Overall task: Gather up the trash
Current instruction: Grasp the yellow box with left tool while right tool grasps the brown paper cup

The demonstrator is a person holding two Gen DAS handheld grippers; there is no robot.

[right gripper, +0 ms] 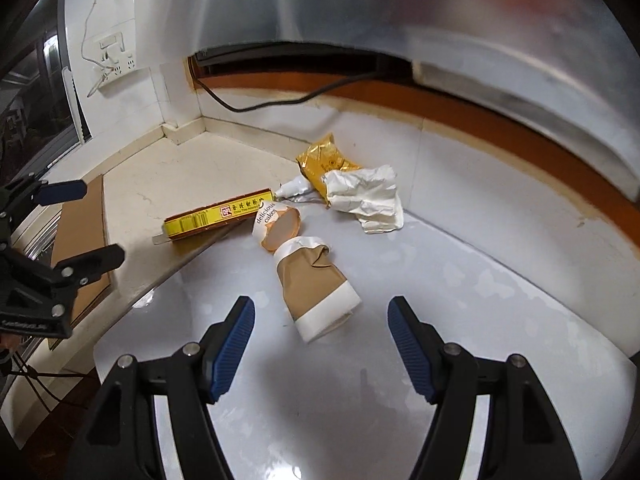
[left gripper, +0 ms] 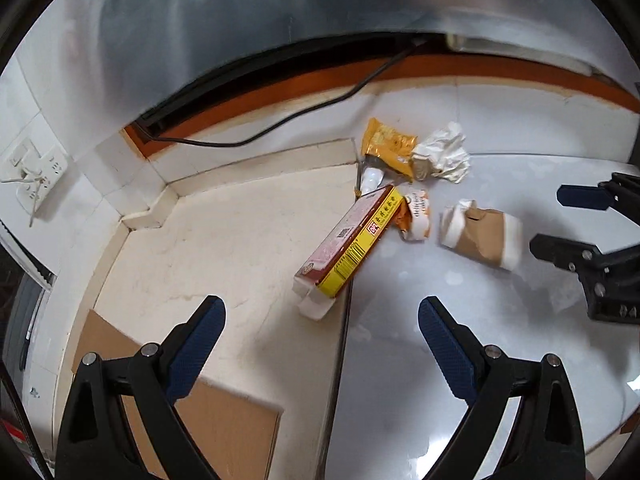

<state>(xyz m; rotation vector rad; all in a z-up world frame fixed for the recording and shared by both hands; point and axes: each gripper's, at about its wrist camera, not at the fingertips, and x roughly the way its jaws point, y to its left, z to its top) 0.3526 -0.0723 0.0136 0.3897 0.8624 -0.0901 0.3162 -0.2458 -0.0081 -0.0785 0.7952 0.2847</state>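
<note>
Trash lies in a loose cluster on a pale desk (right gripper: 460, 280) set into a tiled corner: a crushed brown paper cup (right gripper: 318, 286) on its side, a small cake wrapper (right gripper: 276, 222) touching its rim end, a long red-and-yellow carton (right gripper: 218, 216) lying across the seam between the cream counter and the glossy white sheet, a white tube (right gripper: 294, 186) behind it, a gold foil packet (right gripper: 322, 160) and a crumpled white paper (right gripper: 366, 194) nearest the wall. The right gripper (right gripper: 322, 344) hovers with jaws spread wide, empty, the paper cup just ahead between its blue-padded fingers (right gripper: 236, 344). The left gripper (left gripper: 320, 344) is likewise released and holds nothing, poised near the carton's open flap end, above a flat piece of cardboard (left gripper: 224, 420). A black cable (right gripper: 280, 100) trails along the back edge of the desk
</note>
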